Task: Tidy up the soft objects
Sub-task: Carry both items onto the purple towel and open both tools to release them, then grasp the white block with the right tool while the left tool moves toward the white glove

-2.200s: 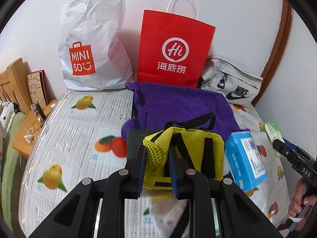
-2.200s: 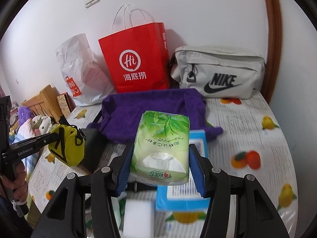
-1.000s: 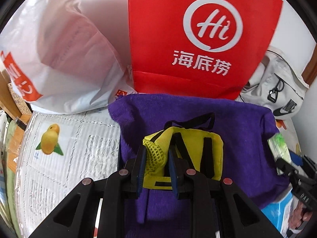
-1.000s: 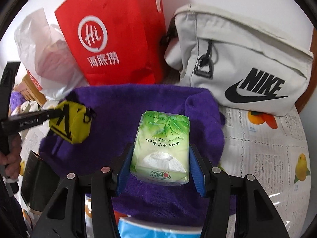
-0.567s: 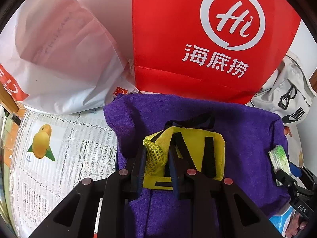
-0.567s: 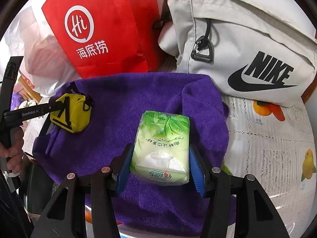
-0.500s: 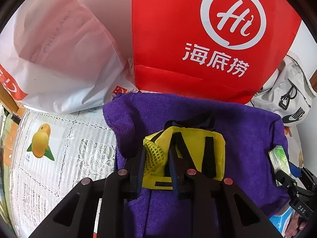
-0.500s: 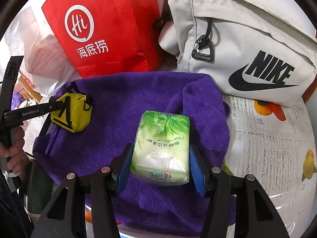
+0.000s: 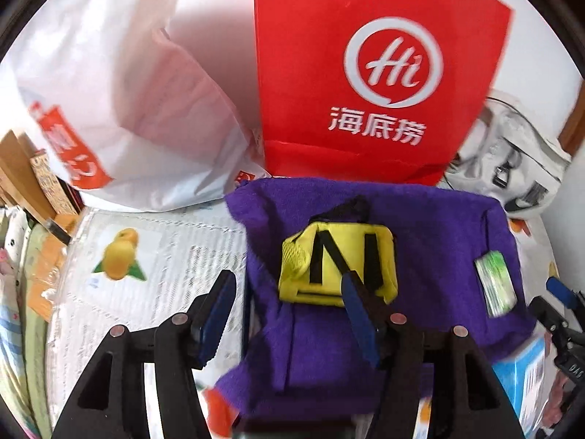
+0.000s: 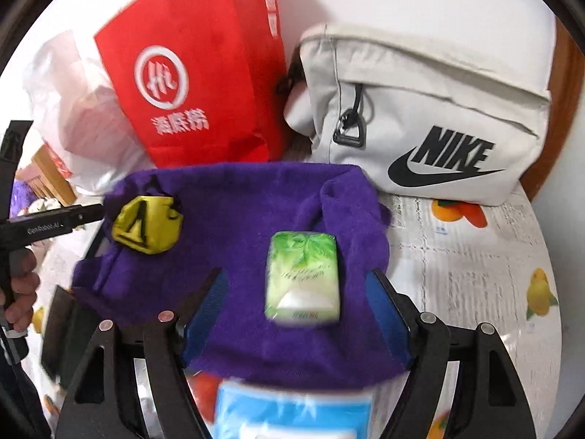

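Observation:
A yellow pouch with black straps (image 9: 338, 265) lies on the purple towel (image 9: 438, 226); it also shows in the right wrist view (image 10: 146, 228). My left gripper (image 9: 285, 292) is open, its jaws wide apart just behind the pouch. A green tissue pack (image 10: 301, 278) lies on the purple towel (image 10: 237, 212), also seen in the left wrist view (image 9: 495, 287). My right gripper (image 10: 298, 296) is open, its jaws wide on either side of the pack without touching it.
A red paper bag (image 9: 365, 73), a white plastic bag (image 9: 109, 109) and a grey Nike bag (image 10: 420, 120) stand behind the towel against the wall. A blue tissue box (image 10: 292, 413) lies in front of the towel. Fruit-print tablecloth (image 9: 146, 256) covers the table.
Both grippers have opened. The yellow pouch and the green tissue pack have been let go and now lie on the purple towel. Both grippers have drawn back a little.

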`<state>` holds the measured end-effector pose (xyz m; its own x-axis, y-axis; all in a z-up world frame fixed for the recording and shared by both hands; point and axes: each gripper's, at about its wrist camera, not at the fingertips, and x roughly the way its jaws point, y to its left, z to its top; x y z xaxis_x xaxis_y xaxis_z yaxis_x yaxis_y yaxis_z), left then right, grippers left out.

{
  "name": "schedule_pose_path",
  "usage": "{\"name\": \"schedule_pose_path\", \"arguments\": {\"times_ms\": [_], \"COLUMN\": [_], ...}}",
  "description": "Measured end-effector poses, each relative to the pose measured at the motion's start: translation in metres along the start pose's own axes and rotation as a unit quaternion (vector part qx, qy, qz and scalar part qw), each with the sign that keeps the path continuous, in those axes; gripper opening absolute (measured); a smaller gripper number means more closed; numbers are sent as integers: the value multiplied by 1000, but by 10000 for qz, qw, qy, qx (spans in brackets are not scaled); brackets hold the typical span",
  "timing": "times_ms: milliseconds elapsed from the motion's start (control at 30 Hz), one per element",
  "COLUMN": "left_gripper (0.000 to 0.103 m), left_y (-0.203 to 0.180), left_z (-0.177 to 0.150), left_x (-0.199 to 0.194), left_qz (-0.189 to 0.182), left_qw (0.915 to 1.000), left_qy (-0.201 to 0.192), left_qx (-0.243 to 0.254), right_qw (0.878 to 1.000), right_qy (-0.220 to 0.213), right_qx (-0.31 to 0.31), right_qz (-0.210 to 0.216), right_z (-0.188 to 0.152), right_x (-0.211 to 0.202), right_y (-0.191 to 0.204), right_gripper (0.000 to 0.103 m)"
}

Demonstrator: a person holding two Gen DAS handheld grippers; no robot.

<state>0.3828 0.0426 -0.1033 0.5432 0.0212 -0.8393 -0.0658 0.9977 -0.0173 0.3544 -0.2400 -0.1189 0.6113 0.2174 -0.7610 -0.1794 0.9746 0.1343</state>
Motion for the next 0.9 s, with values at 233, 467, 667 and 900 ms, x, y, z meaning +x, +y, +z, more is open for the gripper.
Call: {"name": "schedule_pose_path", "arguments": {"times_ms": [233, 467, 667, 900], "left_gripper": [58, 58, 59, 66], "left_y": [19, 32, 35, 40], "left_z": [-44, -102, -150, -190], "left_x": [-42, -85, -108, -111], "left_qz": [-329, -609, -707, -557], "left_qw": [9994, 9979, 9973, 9981], "left_qy": [61, 41, 2, 163], "left_qx": [-28, -219, -207, -190], "right_qw": [9995, 9993, 9987, 9990], "right_qy": [-133, 19, 278, 413], "right_qx": [-166, -300, -238, -112], "right_qz": [253, 208, 359, 123], "right_z": [-39, -104, -166, -200], "right_x": [-57, -105, -117, -100], "right_y": [36, 64, 71, 69], "right_gripper": [77, 77, 80, 80]}}
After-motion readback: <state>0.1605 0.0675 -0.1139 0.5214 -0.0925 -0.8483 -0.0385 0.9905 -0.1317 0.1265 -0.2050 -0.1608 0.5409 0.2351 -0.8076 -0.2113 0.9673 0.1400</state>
